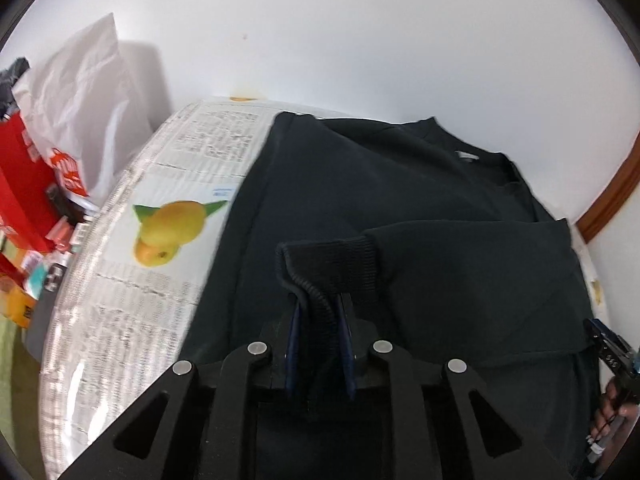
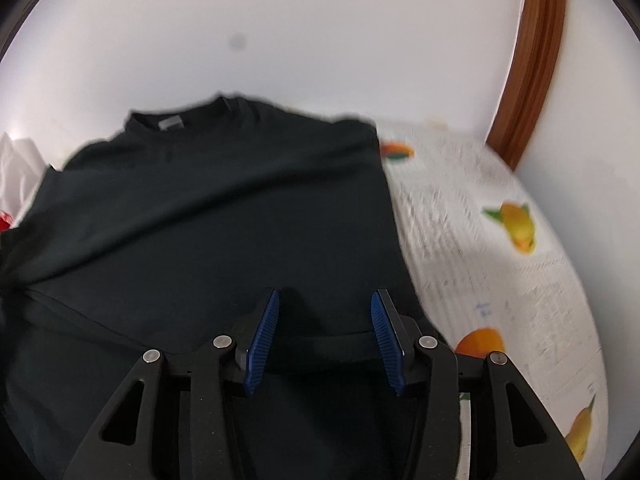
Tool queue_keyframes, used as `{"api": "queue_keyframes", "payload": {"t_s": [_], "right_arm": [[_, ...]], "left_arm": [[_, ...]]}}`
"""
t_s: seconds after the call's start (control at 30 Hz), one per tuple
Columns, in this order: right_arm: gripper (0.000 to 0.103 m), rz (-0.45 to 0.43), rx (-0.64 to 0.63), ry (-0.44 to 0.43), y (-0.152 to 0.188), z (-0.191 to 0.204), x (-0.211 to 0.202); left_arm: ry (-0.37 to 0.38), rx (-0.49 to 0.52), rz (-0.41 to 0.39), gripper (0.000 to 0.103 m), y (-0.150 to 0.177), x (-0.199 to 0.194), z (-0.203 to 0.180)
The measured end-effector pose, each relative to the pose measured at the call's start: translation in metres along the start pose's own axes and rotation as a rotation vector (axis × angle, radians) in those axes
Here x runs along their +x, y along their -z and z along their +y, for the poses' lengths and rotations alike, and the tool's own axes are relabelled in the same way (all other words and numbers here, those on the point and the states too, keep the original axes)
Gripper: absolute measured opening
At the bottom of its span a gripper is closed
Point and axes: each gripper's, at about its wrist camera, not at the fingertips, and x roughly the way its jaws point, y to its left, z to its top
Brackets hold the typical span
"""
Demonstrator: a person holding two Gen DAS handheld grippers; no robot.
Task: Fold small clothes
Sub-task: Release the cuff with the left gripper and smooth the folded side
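A black long-sleeved sweater (image 1: 360, 184) lies spread on a table cover printed with newsprint and fruit (image 1: 160, 280). One sleeve is laid across the body, and my left gripper (image 1: 318, 300) is shut on its ribbed cuff (image 1: 332, 264), which stands up bunched between the blue pads. In the right wrist view the same sweater (image 2: 220, 220) fills the middle, its collar label (image 2: 170, 123) at the far side. My right gripper (image 2: 325, 296) hangs open above the fabric near its right edge, with nothing pinched between the pads. The right gripper (image 1: 612, 348) also shows at the left view's right border.
A white plastic bag (image 1: 84, 92), a red box (image 1: 24, 184) and small packets crowd the table's left side. A brown wooden frame (image 2: 532, 60) runs up the white wall at the right. Bare table cover (image 2: 480, 240) lies right of the sweater.
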Motion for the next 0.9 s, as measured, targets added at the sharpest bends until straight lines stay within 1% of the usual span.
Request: {"api": "queue_keyframes", "payload": {"t_s": [0.07, 0.1, 0.2, 0.3, 0.33, 0.43, 0.47, 0.53, 0.63, 0.67, 0.73, 0.77, 0.83, 0.87, 0.9], "right_arm": [[0.050, -0.019, 0.015, 0.008, 0.003, -0.004, -0.004], [0.051, -0.018, 0.021, 0.015, 0.004, -0.005, -0.007], [0.051, -0.022, 0.020, -0.014, 0.009, -0.008, -0.025], [0.051, -0.033, -0.009, -0.013, 0.019, -0.009, -0.044], [0.051, -0.042, -0.014, 0.001, 0.024, -0.010, -0.051], [0.054, -0.057, -0.003, 0.018, 0.037, -0.016, -0.068], [0.054, -0.047, 0.006, 0.006, 0.044, -0.019, -0.073], [0.054, -0.027, 0.026, -0.007, 0.056, -0.025, -0.081], [0.054, -0.019, 0.035, 0.001, 0.076, -0.032, -0.094], [0.054, -0.018, 0.031, 0.016, 0.085, -0.035, -0.099], [0.057, -0.013, 0.031, 0.038, 0.098, -0.038, -0.105], [0.058, -0.011, 0.035, 0.040, 0.104, -0.039, -0.108], [0.063, -0.004, 0.049, 0.027, 0.117, -0.044, -0.115], [0.064, 0.002, 0.056, 0.018, 0.125, -0.047, -0.118], [0.066, 0.005, 0.060, 0.011, 0.132, -0.048, -0.121]], "left_arm": [[-0.033, 0.009, -0.013, 0.019, 0.000, -0.003, 0.004], [-0.034, 0.007, -0.019, 0.019, 0.000, -0.005, 0.007], [-0.026, 0.012, -0.028, 0.019, 0.001, -0.013, 0.013], [-0.046, 0.035, -0.053, 0.019, 0.009, -0.028, 0.016], [-0.044, 0.047, -0.059, 0.019, 0.013, -0.034, 0.016], [-0.066, 0.075, -0.068, 0.019, 0.025, -0.050, 0.016], [-0.066, 0.079, -0.072, 0.019, 0.030, -0.056, 0.015], [-0.035, 0.084, -0.072, 0.019, 0.043, -0.070, 0.016], [-0.021, 0.103, -0.060, 0.019, 0.061, -0.085, 0.014], [-0.017, 0.110, -0.059, 0.019, 0.068, -0.089, 0.013], [-0.012, 0.119, -0.056, 0.025, 0.080, -0.095, 0.013], [-0.012, 0.120, -0.054, 0.030, 0.085, -0.097, 0.014], [-0.013, 0.120, -0.048, 0.038, 0.099, -0.103, 0.017], [-0.015, 0.117, -0.045, 0.046, 0.105, -0.105, 0.019], [-0.013, 0.113, -0.040, 0.052, 0.114, -0.107, 0.022]]}}
